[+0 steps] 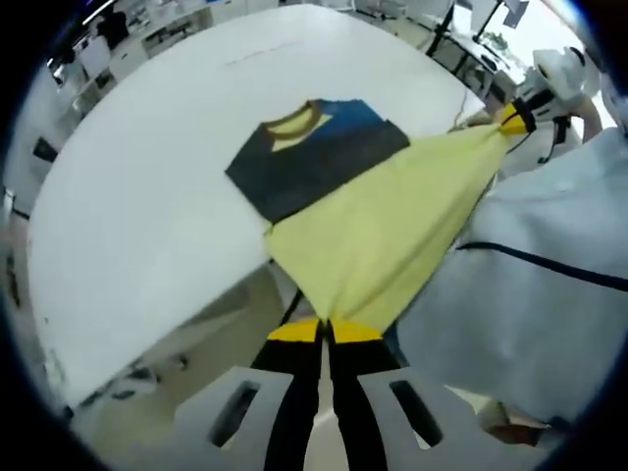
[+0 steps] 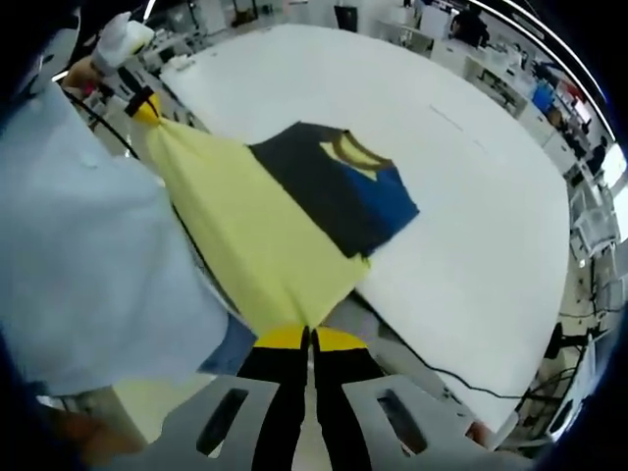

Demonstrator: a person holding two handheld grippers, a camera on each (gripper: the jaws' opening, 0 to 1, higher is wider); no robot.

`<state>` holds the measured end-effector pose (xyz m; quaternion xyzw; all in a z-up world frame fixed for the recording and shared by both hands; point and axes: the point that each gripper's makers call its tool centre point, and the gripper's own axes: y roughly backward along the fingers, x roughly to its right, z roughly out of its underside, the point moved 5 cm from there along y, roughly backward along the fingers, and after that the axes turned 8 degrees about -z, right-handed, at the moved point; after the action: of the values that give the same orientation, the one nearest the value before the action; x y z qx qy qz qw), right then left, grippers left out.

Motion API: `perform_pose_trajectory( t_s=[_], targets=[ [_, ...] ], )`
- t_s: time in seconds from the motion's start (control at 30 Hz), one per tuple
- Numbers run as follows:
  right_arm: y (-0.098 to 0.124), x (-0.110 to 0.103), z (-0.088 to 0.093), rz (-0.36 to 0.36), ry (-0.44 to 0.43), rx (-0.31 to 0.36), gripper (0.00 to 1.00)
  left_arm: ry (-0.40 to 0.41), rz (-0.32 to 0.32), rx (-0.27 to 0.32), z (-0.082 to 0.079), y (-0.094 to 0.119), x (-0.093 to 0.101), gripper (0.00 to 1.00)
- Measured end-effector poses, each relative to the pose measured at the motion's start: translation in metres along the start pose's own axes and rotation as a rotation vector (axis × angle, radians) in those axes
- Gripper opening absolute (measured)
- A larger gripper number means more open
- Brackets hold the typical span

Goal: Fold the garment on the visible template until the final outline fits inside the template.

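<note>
Shirt (image 1: 345, 201) of soft yellow and navy cloth stretched taut off the white table (image 1: 147, 177), each lower corner pinched by closed left gripper (image 1: 325, 331) and right gripper (image 2: 310, 339).

An open-plan lab: desks (image 2: 510, 78) and monitors (image 1: 486, 15) behind the white table (image 1: 147, 196).

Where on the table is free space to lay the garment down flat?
The white table is bare beyond the collar and on both sides of the garment. It is crowded at the near edge, where the left gripper and right gripper hold the yellow hem stretched.
</note>
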<state>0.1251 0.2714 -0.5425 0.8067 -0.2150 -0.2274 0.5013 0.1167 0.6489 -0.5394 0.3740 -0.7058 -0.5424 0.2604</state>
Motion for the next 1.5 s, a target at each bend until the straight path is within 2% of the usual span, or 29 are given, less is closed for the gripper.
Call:
perform_pose_trajectory(
  t_s=[0.37,0.43,0.53,0.8,1.07,1.4,1.5],
  targets=[
    [0.005,-0.010,0.000,-0.015,0.022,-0.026,0.02,-0.007,-0.012,-0.016,0.004,0.007,0.002,0.00],
    [0.005,-0.012,0.000,-0.023,0.029,-0.031,0.02,-0.013,-0.004,-0.038,0.006,0.007,0.004,0.00],
    [0.005,-0.012,0.001,-0.030,0.032,-0.033,0.02,-0.012,-0.005,-0.032,0.005,0.007,0.004,0.00],
    [0.008,-0.006,-0.003,-0.008,0.040,-0.012,0.02,-0.057,-0.038,0.045,-0.008,0.013,0.000,0.00],
    [0.008,0.003,-0.009,0.009,0.049,0.013,0.02,-0.058,-0.065,0.096,-0.019,0.012,-0.008,0.00],
    [0.004,0.020,-0.020,0.011,0.049,0.056,0.02,-0.021,-0.088,0.160,-0.033,0.002,-0.026,0.00],
    [0.001,0.023,-0.023,0.003,0.061,0.046,0.02,-0.017,-0.084,0.179,-0.037,-0.003,-0.032,0.00]
  ],
)
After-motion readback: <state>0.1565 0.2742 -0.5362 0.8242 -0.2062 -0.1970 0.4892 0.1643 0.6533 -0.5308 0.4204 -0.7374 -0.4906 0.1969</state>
